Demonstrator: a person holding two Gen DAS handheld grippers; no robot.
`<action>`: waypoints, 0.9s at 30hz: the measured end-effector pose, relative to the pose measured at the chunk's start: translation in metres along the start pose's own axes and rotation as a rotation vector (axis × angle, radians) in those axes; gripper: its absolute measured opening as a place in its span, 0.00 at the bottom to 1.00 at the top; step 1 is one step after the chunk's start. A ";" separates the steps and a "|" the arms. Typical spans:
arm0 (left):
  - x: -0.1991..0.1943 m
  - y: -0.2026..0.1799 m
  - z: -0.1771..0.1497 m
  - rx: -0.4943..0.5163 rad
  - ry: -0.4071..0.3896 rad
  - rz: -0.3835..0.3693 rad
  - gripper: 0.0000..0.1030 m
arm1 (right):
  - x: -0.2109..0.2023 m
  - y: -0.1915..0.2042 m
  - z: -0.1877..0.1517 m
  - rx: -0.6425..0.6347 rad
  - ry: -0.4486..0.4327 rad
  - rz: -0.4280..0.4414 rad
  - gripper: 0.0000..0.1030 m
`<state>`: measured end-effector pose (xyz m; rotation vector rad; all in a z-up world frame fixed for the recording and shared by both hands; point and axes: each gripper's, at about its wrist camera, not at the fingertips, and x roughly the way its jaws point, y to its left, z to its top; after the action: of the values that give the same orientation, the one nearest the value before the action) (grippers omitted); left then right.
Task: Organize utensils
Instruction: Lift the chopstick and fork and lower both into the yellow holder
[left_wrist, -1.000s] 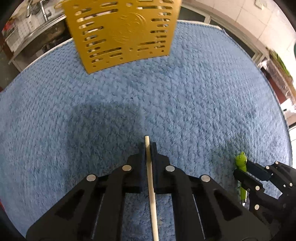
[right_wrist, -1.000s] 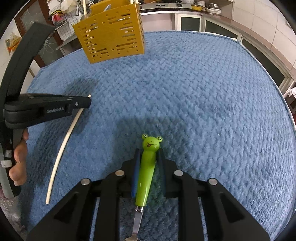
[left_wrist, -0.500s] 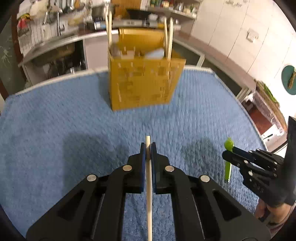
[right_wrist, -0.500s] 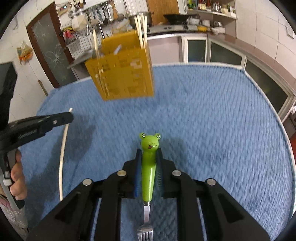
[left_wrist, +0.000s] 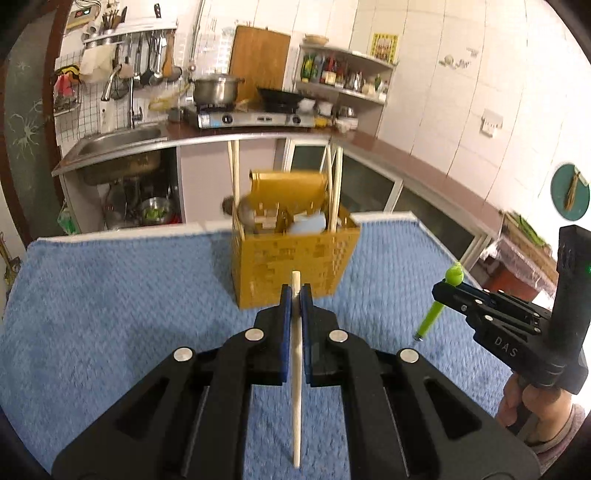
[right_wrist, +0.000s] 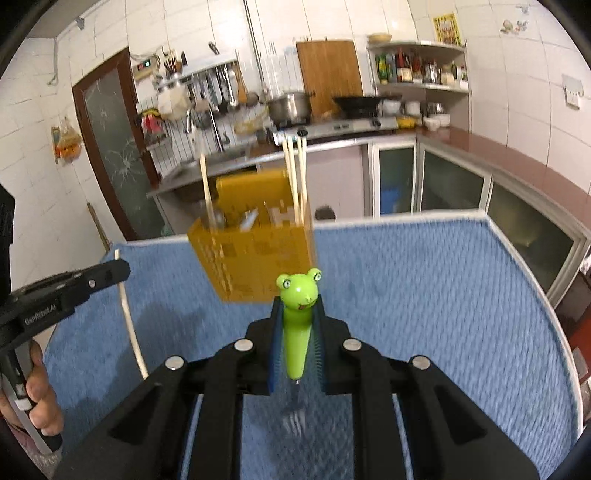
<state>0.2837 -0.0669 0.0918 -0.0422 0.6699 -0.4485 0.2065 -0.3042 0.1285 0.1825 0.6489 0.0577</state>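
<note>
My left tongs (left_wrist: 293, 295) grip a chopstick (left_wrist: 296, 376), right tongs (right_wrist: 297, 314) a fork (right_wrist: 296, 332); caddy (right_wrist: 255, 262) partly filled, both unplaced.

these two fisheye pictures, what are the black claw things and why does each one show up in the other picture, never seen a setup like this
There is no robot here. A person holds one pair of black tongs in each hand, and each pair has a camera looking forward along its two fingers. That is why each picture shows its own tongs at the bottom and the other pair at the side.

In the left wrist view, the left tongs are shut on a pale chopstick. In the right wrist view, the right tongs are shut on a fork with a green frog handle, prongs pointing back toward the camera.

Ahead, on a blue towel, stands a yellow slotted utensil basket with chopsticks already upright in it. A kitchen counter lies behind.
</note>
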 end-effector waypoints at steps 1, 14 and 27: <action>-0.001 0.001 0.008 -0.007 -0.013 -0.002 0.04 | 0.000 0.001 0.008 -0.002 -0.015 0.001 0.15; -0.020 -0.004 0.129 0.004 -0.229 0.056 0.04 | -0.005 0.031 0.135 -0.058 -0.204 -0.018 0.15; 0.029 -0.015 0.155 0.061 -0.366 0.156 0.04 | 0.052 0.030 0.157 -0.002 -0.229 -0.082 0.15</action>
<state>0.3923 -0.1089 0.1991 -0.0135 0.2963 -0.2993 0.3432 -0.2931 0.2255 0.1580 0.4276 -0.0412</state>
